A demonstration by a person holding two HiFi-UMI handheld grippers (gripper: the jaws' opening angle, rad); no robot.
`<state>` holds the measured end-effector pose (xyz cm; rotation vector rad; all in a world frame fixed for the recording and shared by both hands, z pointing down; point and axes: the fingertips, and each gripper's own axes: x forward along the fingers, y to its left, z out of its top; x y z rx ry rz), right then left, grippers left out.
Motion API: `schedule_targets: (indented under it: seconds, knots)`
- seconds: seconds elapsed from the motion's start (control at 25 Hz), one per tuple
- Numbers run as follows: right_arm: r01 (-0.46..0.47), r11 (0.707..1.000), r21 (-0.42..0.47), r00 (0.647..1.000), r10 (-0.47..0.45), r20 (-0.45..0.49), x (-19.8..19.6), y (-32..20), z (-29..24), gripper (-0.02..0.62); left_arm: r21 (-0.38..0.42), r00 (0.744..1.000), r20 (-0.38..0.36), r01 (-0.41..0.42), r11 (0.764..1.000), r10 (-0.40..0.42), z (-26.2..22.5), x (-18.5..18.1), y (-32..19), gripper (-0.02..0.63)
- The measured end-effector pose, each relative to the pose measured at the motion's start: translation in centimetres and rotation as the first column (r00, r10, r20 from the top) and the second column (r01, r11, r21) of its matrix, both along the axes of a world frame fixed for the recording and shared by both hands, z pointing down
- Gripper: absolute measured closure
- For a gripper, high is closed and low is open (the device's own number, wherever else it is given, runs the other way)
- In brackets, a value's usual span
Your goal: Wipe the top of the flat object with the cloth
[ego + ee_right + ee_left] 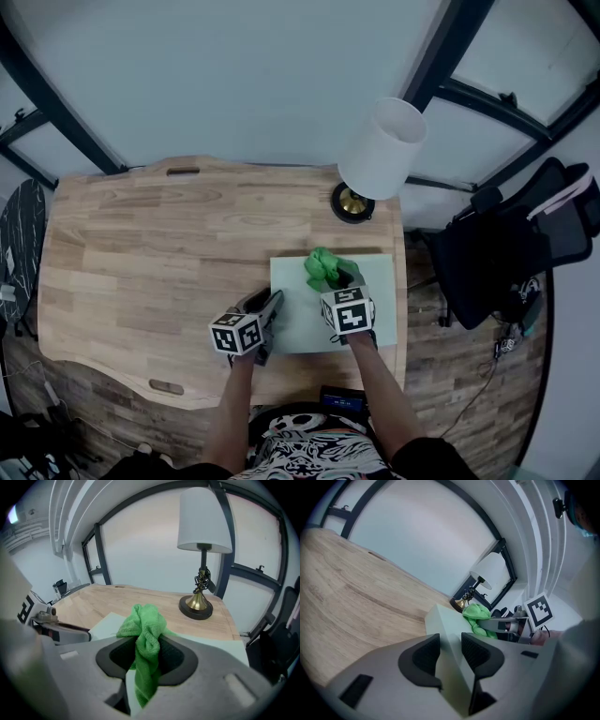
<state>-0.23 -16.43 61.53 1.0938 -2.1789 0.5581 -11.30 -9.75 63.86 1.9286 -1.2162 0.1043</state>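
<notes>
We hold the cloth (323, 267) bunched in the right gripper (339, 278), whose jaws are pinched shut on it. It sits on the flat object (380, 281), at the end nearest the lamp (380, 155). From there the bare surface runs away from the lamp toward us, and also out to the side where the left gripper (274, 302) is clamped narrowly on the board's edge. So we judge the wipe pulls back from the lamp. The right gripper hides where cloth meets board. Both grippers cover the edge farthest from the lamp.
</notes>
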Motion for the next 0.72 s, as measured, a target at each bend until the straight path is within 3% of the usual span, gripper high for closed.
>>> schedule_targets:
  seconds: [0.72]
  knots:
    - [0.158,0.987,0.002,0.987,-0.158,0.005,-6.4,1.6,0.1,0.474,0.001,1.0,-0.016,-0.004,1.0,0.004,0.1,0.0,0.1,0.463]
